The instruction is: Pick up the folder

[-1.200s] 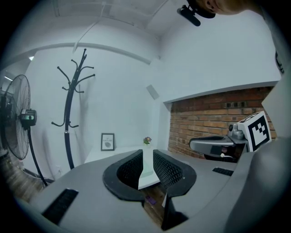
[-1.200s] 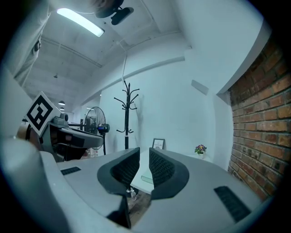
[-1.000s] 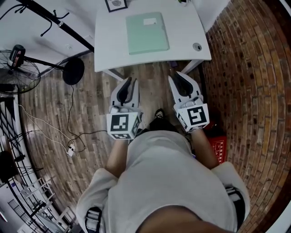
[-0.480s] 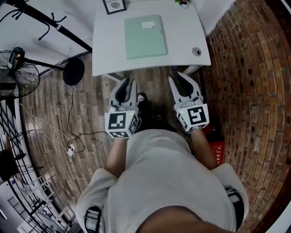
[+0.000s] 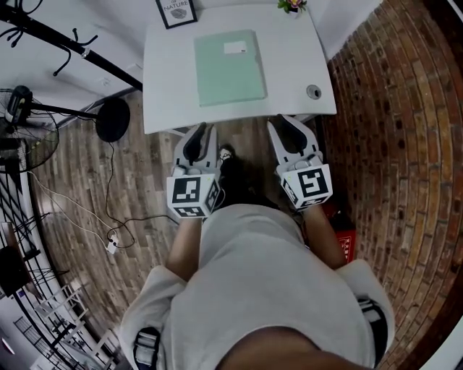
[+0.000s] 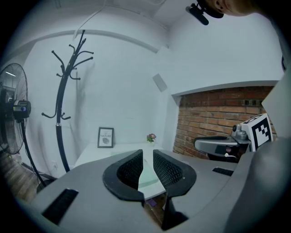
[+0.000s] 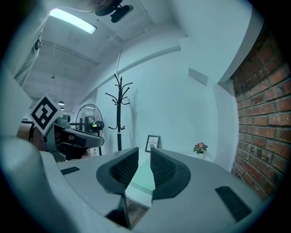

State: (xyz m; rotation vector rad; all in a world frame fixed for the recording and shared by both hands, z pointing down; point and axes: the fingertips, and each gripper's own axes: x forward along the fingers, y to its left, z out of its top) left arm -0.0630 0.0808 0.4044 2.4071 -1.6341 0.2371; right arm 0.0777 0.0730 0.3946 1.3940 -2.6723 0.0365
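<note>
White table (image 5: 304, 65) on a plank floor (image 5: 137, 181), brick wall (image 6: 213, 120) to the right, 2 grippers at the near edge.
The pale green folder (image 5: 228, 67) lies flat mid-table, untouched. A framed picture (image 5: 176, 12) stands at the far-left corner and a flower pot (image 5: 292, 6) at the far-right. The left gripper (image 5: 202, 130) and right gripper (image 5: 289, 121) each show a narrow slit between empty jaws. Only the head view shows the cable hole (image 5: 313, 92) near the near-right corner. Only the right gripper view shows the ceiling light (image 7: 72, 20).

Closed pale-green folder (image 5: 229, 68) lying flat on table (image 5: 296, 65).
</note>
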